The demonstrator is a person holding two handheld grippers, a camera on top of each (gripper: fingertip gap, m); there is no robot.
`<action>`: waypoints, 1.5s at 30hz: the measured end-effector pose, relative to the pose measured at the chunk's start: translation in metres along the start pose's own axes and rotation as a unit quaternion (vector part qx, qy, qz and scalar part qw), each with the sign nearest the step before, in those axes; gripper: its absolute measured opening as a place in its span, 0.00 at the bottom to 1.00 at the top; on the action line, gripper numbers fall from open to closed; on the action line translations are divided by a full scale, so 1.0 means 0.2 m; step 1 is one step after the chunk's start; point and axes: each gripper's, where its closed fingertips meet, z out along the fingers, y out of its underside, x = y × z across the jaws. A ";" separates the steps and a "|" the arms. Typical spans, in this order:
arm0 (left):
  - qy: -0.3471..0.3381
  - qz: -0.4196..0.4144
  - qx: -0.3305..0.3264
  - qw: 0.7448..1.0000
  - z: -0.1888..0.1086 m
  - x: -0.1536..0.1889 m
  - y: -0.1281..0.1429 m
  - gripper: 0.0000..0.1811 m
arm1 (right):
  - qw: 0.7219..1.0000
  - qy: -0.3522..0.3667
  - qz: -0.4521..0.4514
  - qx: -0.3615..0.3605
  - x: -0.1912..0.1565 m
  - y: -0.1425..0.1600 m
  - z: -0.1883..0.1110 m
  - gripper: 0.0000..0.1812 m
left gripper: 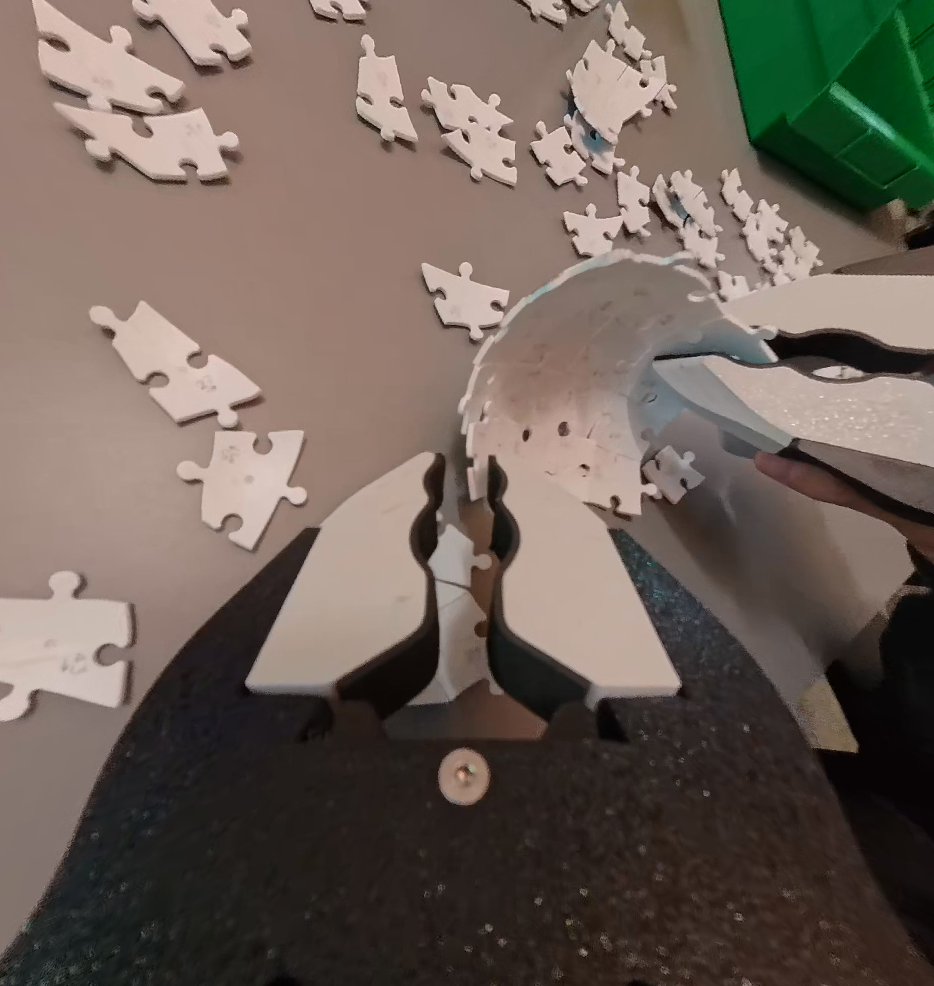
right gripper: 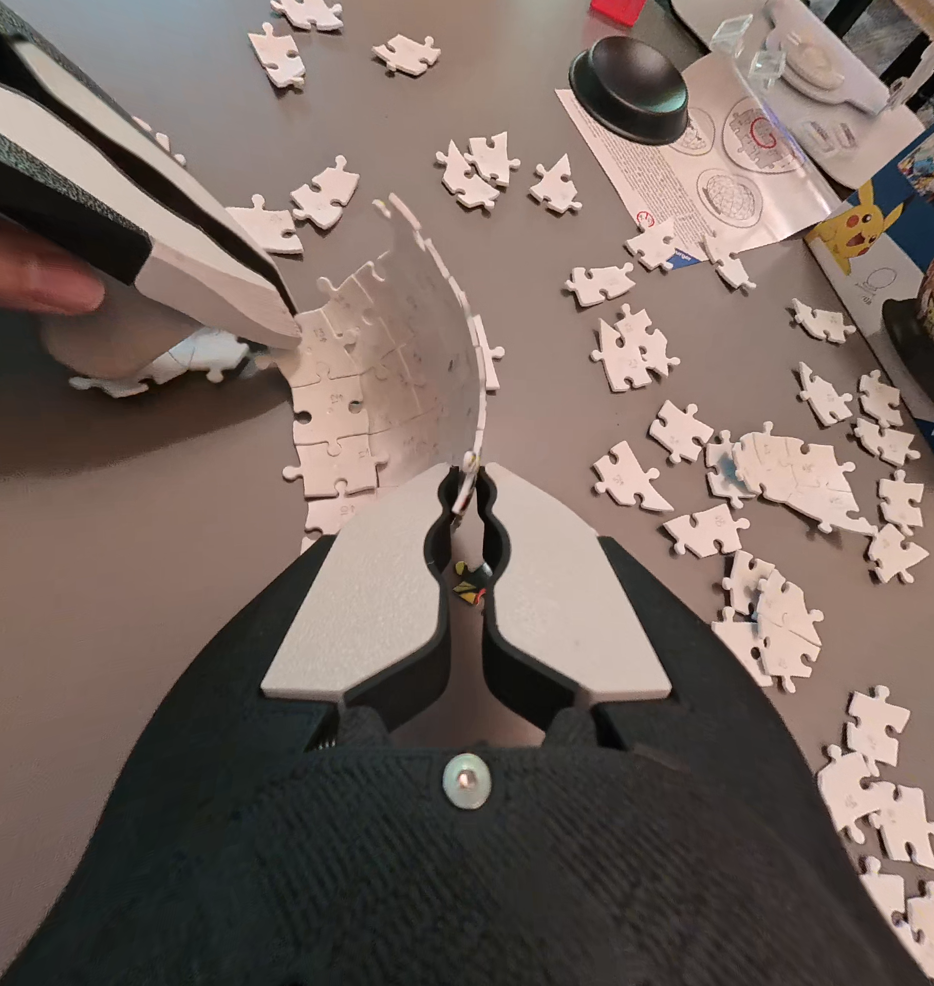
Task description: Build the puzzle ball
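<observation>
The curved shell [left gripper: 555,384] of joined puzzle pieces, the partly built ball, is held above the grey table [left gripper: 305,277] between the two tools. The left gripper [left gripper: 465,480] has its two pale fingers pressed nearly together on the lower edge of the shell; a strip of joined pieces runs down the narrow gap between them. The right gripper [right gripper: 467,475] pinches the opposite edge of the shell [right gripper: 401,373], and a piece with coloured print shows inside its gap. In the left wrist view the right gripper [left gripper: 662,357] comes in from the right side, with a hand [left gripper: 828,491] under it.

Loose white puzzle pieces [left gripper: 176,368] lie face down all around the shell, some single and some in small joined groups [right gripper: 796,475]. They lie under and beside the shell, so the place below it is crowded.

On the far side a black round stand [right gripper: 633,96] sits on an instruction sheet [right gripper: 710,171]. Beside them stands the puzzle box [right gripper: 892,256], at the right edge of the table. A green bin [left gripper: 854,90] stands beyond the table in the left wrist view. Near the left gripper [right gripper: 272,320] a few more joined pieces [right gripper: 187,363] lie on the table, partly hidden by it.
</observation>
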 end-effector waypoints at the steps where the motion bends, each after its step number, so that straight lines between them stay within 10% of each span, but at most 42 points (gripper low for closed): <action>1: -0.009 0.008 0.001 1.000 -0.01 -0.01 0.00 0.10 | 1.000 0.001 -0.002 -0.001 0.00 0.00 0.00 0.04; 12: -0.053 0.309 -0.007 0.949 0.02 0.15 -0.02 0.00 | 0.998 0.021 -0.055 0.009 0.01 -0.04 -0.01 0.03; 45: -0.074 0.379 -0.090 0.918 0.06 0.11 0.11 0.06 | 0.996 -0.006 0.084 -0.010 0.17 0.12 -0.08 0.03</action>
